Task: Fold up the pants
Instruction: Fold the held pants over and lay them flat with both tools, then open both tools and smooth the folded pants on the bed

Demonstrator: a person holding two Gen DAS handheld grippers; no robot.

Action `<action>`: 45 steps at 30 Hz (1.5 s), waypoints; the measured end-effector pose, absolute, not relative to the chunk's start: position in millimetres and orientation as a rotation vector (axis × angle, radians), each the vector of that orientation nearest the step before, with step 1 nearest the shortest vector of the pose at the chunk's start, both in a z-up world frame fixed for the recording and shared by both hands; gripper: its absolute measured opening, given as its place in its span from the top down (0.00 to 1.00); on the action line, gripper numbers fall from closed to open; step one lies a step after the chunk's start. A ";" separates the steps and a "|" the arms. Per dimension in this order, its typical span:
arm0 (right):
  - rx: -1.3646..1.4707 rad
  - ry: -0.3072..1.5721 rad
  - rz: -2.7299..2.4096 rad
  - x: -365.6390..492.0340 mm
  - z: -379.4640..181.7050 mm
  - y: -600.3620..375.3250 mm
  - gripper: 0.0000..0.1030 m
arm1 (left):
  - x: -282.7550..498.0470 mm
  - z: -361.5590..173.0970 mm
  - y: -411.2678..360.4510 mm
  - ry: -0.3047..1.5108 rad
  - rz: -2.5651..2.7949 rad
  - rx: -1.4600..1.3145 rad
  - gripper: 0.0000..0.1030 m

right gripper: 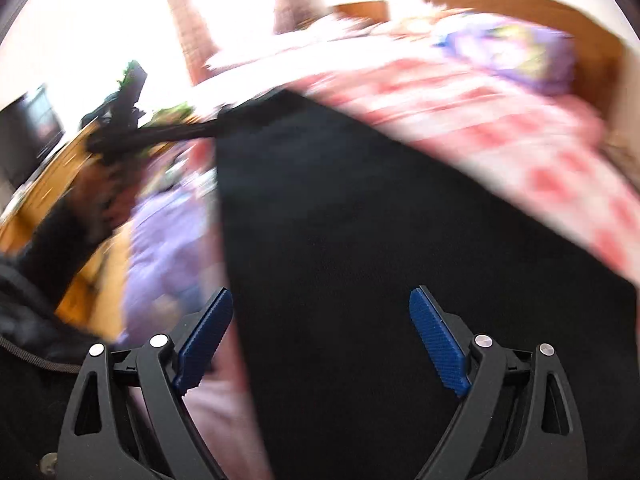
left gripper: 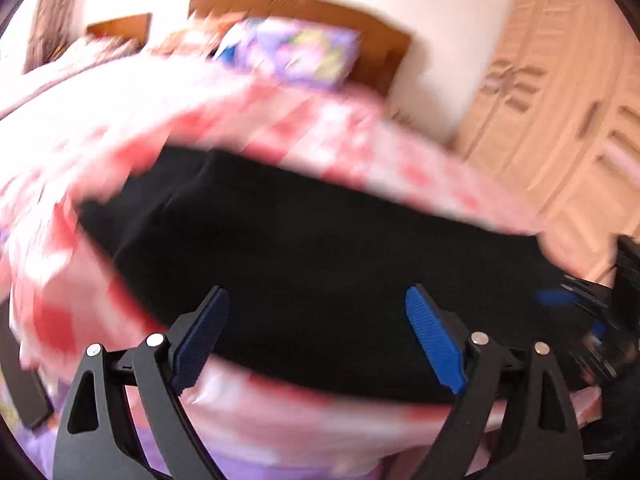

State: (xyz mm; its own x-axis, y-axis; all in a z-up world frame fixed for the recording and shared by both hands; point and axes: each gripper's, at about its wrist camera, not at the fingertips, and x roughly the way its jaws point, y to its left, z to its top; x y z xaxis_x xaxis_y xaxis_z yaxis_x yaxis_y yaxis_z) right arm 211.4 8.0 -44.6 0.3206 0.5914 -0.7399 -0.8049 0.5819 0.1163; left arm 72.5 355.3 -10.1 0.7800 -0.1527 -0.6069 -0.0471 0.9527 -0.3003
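The left gripper (left gripper: 316, 336) hangs with its blue pads spread wide and empty over the near edge of a bed, black pants (left gripper: 320, 248) lying just beyond its fingertips. The right gripper (right gripper: 322, 340) is equally wide and holds nothing, poised above the same dark cloth. The pants stretch across a pink-and-red checked bedspread (left gripper: 328, 132), one long side running close to the bed's near edge; a purple patterned pillow (left gripper: 304, 52) sits by the wooden headboard (left gripper: 384, 36) at the far end. Both views are smeared by motion, so seams, waistband and cuffs cannot be made out. The fabric looks flat, matte and largely unwrinkled, apparently laid out or already doubled lengthwise. The step in hand seems to be an approach for a grasp; the next move calls for each gripper to descend, pinch an edge and carry it across.
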 end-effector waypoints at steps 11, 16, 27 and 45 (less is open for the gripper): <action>-0.056 0.904 0.523 290.1 -54.1 -88.2 0.15 | 105.9 -40.5 259.3 0.829 -0.164 -0.162 0.06; -0.081 0.906 0.419 235.3 -62.2 -142.0 0.14 | 95.7 -28.3 221.8 0.792 -0.258 -0.143 0.06; -0.131 0.885 0.270 181.9 -90.2 -262.9 0.11 | 112.8 -53.1 113.3 0.855 -0.349 0.010 0.02; -0.158 0.882 0.049 159.6 -71.9 -266.4 0.09 | 100.9 -41.1 97.5 0.823 -0.306 0.058 0.02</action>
State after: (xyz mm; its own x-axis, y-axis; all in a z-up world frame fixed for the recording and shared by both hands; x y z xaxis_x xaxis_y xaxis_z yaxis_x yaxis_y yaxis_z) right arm 159.6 -266.4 -71.9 0.6354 -0.0222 -0.7719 -0.1079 0.9872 -0.1172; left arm 100.9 97.5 -41.1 0.6387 -0.2452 -0.7294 0.2899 0.9547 -0.0671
